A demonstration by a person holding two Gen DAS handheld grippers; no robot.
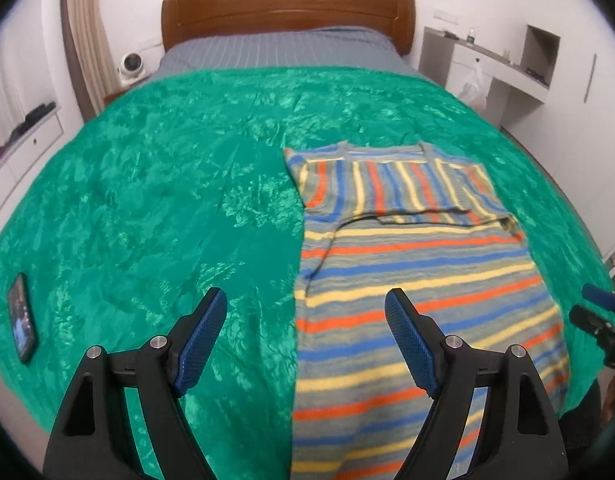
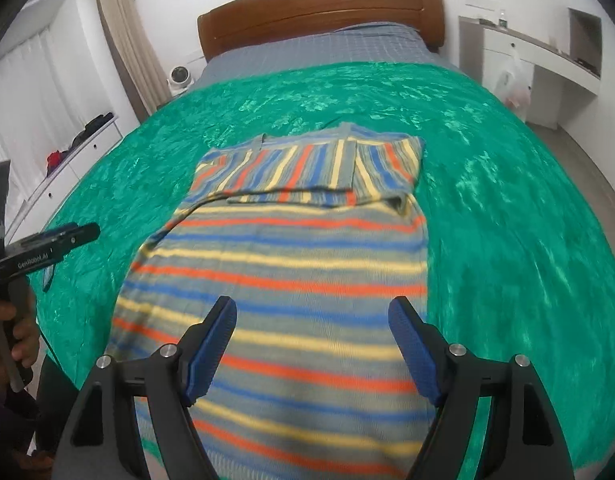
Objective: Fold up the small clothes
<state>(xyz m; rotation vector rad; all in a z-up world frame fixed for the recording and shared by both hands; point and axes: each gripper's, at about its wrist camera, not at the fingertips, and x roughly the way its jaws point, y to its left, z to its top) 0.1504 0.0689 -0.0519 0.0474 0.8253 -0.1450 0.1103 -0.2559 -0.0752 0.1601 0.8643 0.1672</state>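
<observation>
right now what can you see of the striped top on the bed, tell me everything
The striped top looks like a ribbed knit with grey, blue, orange and yellow bands. It lies flat on the green bedspread, hem end nearest the cameras. Both sleeves are folded in across the far part, so their stripes run lengthwise over the body's crosswise ones. A grey neckband edge shows at the far end. The left gripper and right gripper are both open above it, and neither holds it.

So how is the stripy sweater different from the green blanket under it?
The stripy sweater has orange, blue and yellow stripes; the green blanket is one shiny green. The sweater is smaller and lies on top, its sleeves folded in; the blanket spreads across the bed. Both lie flat.
</observation>
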